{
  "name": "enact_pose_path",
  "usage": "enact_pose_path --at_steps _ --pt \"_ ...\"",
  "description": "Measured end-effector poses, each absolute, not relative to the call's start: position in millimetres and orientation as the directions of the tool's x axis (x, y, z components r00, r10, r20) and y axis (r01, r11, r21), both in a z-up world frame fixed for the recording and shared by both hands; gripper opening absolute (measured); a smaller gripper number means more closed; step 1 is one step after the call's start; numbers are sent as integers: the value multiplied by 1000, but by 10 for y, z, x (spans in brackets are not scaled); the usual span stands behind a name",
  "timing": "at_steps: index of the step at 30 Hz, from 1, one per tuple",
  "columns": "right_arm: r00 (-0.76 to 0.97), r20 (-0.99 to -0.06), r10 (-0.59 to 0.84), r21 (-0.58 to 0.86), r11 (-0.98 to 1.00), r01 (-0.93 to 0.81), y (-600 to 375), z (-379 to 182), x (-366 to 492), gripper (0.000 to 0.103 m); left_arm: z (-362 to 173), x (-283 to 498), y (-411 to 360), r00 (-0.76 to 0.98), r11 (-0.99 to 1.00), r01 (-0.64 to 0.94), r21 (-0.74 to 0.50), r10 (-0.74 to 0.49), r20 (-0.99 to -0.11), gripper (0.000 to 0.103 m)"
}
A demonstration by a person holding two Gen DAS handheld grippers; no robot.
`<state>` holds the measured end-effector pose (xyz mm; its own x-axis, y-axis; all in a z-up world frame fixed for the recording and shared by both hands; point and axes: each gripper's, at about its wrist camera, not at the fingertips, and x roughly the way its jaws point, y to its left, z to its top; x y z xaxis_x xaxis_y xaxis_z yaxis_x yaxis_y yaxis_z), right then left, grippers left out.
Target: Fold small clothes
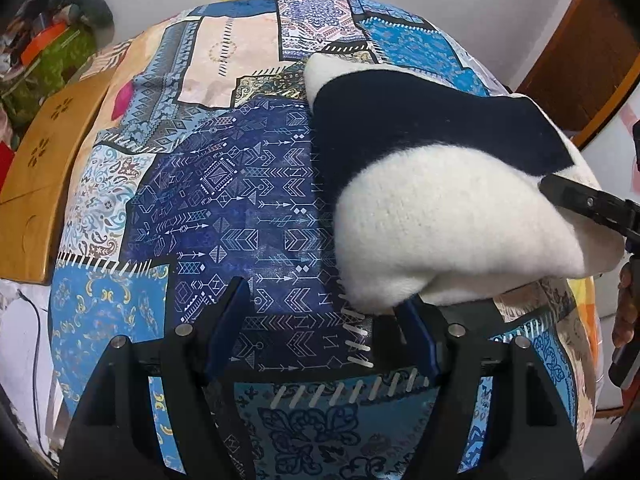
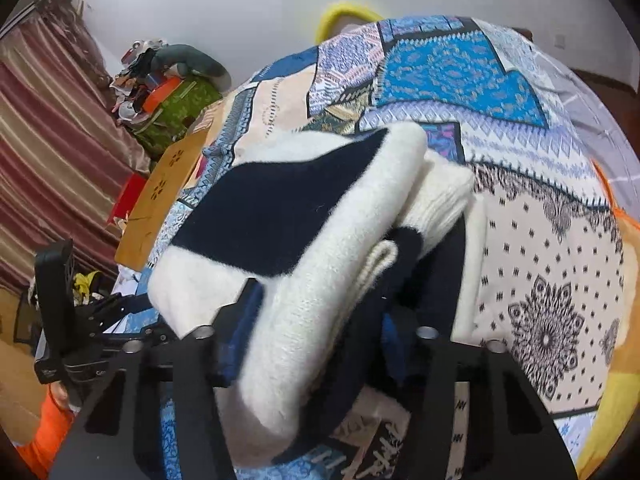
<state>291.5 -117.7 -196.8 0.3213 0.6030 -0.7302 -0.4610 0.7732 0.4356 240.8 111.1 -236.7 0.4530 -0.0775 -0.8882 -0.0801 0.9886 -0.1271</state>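
With the right tongs clamped on the folded white-and-navy sweater lying on the patchwork bedspread, the wide, empty left tongs should pinch its near edge squarely.

Right hand-held gripper fingertips buried in sweater folds, grip unclear

No readable text, labels or numbers in either view; the patchwork bedspread carries only decorative patterns.
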Motion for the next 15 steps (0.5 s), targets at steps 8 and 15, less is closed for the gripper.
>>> enact_pose_path --at_steps 8,15 --pt "399 -673 623 377 753 -540 -1197 -1603 2941 27 -2389 2417 1092 456 991 -75 -109 -64 -888 72" --pt "419 -662 622 359 753 -551 -1264 -1478 2977 25 -2388 2434 1128 456 988 -86 -127 -74 -887 76"
